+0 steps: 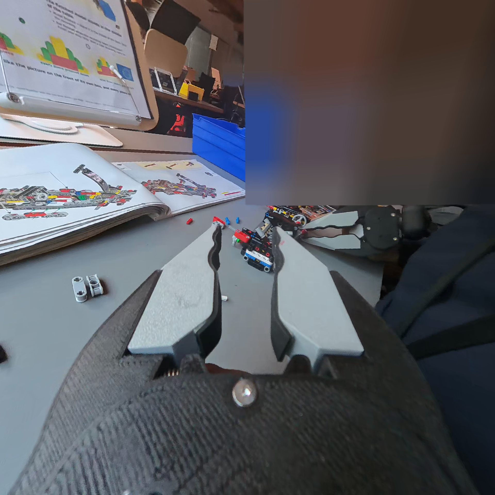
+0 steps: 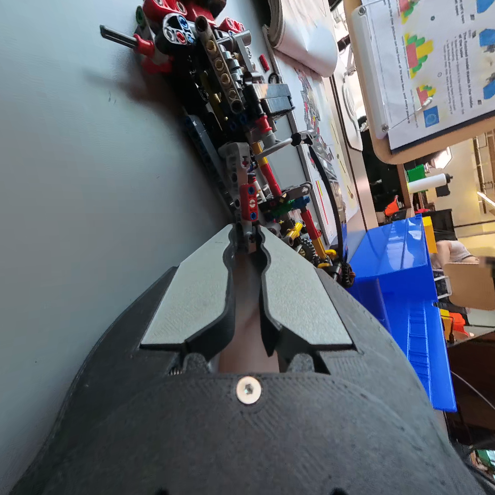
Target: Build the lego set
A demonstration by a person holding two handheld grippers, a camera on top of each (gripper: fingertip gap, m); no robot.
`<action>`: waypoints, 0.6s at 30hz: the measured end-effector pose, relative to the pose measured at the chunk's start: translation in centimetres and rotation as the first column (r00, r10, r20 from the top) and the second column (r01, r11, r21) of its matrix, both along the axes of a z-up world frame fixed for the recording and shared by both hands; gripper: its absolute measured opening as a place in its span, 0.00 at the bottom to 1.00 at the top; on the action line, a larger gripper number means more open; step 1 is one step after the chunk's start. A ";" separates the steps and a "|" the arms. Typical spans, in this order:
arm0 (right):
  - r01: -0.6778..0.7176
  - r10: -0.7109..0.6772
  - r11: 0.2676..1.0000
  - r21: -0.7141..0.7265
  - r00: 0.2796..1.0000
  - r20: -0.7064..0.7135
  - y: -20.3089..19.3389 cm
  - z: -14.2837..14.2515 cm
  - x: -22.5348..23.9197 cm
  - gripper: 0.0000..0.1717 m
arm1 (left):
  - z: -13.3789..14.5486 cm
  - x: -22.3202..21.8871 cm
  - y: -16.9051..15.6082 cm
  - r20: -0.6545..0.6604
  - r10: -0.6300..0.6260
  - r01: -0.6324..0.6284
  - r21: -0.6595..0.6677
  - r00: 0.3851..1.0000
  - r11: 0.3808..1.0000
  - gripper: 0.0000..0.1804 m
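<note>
A multicoloured technic brick model (image 1: 257, 251) lies on the grey table (image 1: 107, 254). My left gripper (image 1: 247, 230) is open. The model's blue, white and black end sits between its fingertips, close to the right finger (image 1: 292, 257), with a clear gap to the left finger (image 1: 198, 257). My right gripper (image 2: 247, 235) is shut on a grey beam (image 2: 246, 230) at the model's (image 2: 227, 93) near end. It also shows in the left wrist view (image 1: 334, 235), pinching the model's far side.
An open instruction booklet (image 1: 80, 192) lies at the left. Grey connectors (image 1: 87, 288), a white pin (image 1: 224, 297), a red pin (image 1: 189, 221) and blue pins (image 1: 227, 220) lie loose. A blue bin (image 1: 218, 144) and a sign stand (image 1: 67, 53) stand behind. Some 25 cm of space lies between my two pairs of fingers.
</note>
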State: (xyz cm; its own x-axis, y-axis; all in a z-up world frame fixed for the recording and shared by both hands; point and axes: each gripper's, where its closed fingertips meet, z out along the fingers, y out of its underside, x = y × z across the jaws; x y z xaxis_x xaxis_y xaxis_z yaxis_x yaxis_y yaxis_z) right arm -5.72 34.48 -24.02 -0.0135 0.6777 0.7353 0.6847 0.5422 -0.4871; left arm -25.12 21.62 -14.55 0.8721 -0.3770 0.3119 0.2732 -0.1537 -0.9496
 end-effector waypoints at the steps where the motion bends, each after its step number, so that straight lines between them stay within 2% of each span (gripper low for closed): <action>1: 0.015 -0.015 1.000 0.000 1.000 -0.003 0.0 0.1 0.0 0.06 | 0.0 -0.1 0.0 0.008 0.004 -0.004 -0.004 1.000 1.000 0.19; 18: 0.046 -0.046 0.998 0.042 0.999 -0.004 0.2 0.1 0.0 0.06 | 0.0 -0.9 0.1 0.037 0.042 -0.042 -0.007 0.998 0.999 0.17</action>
